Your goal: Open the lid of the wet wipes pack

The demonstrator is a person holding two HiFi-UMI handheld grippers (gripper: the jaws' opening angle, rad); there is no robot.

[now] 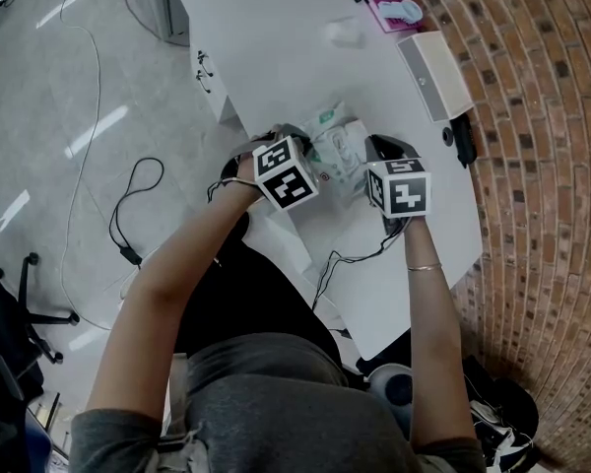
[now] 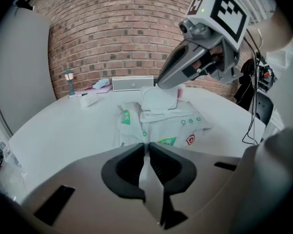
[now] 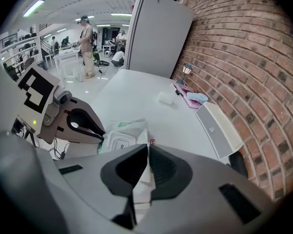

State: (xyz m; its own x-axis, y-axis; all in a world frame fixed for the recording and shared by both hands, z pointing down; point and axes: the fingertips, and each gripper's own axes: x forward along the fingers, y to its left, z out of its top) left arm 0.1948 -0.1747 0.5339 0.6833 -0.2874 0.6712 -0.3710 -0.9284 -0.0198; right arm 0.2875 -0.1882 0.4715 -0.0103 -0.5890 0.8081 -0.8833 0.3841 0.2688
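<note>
The left gripper (image 2: pixel 147 146) is squeezed shut on the near edge of the soft white and green wet wipes pack (image 2: pixel 161 126), which lies on the white worktop (image 2: pixel 58 130). The right gripper (image 3: pixel 147 149) is pinched on the pack's white plastic lid (image 2: pixel 158 99), which is tipped up. The pack looks light and squashy, so its edge is best held down while the stiff lid is lifted by its lip. Behind the pack a long white box (image 2: pixel 132 83) is set. Bare worktop is left on both sides.
</note>
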